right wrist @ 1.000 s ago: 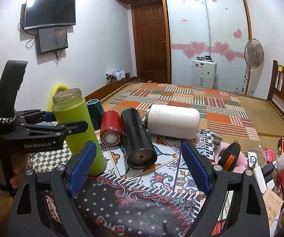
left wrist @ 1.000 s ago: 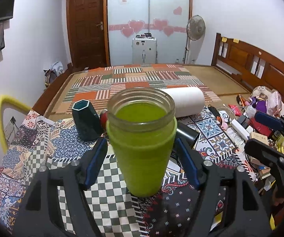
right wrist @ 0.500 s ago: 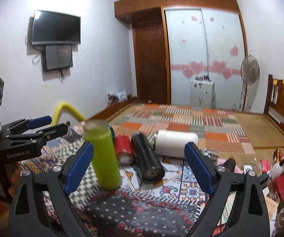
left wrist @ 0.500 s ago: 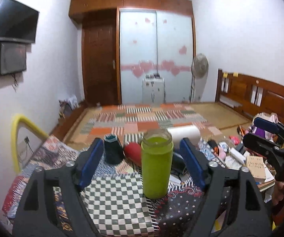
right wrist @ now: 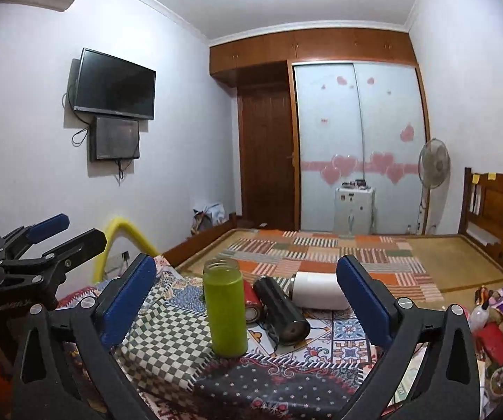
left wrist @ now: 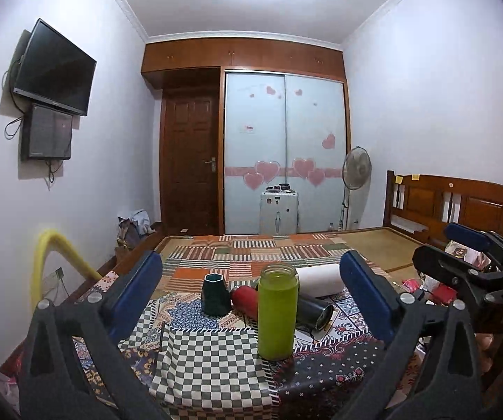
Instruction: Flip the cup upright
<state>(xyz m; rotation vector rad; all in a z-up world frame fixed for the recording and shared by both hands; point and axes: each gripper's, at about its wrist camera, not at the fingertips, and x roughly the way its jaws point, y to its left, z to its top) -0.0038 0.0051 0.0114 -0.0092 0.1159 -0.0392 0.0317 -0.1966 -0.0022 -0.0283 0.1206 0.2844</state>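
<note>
A: With the green cup (left wrist: pixel 278 311) standing mouth-up on the patchwork cloth (left wrist: pixel 209 360), which step was in hand?

B: I judged it the retreat. My left claw (left wrist: pixel 251 297) was spread wide, holding nothing, the cup framed between its pads (left wrist: pixel 139 283) but well apart. My right claw (right wrist: pixel 246 297) was equally wide and empty.

A: How to do it well?

B: Back straight away and level; avoid clipping the cup, since the black flask (right wrist: pixel 281 309), red can (left wrist: pixel 246 297) and white roll (right wrist: pixel 318 290) lay just behind it.
</note>
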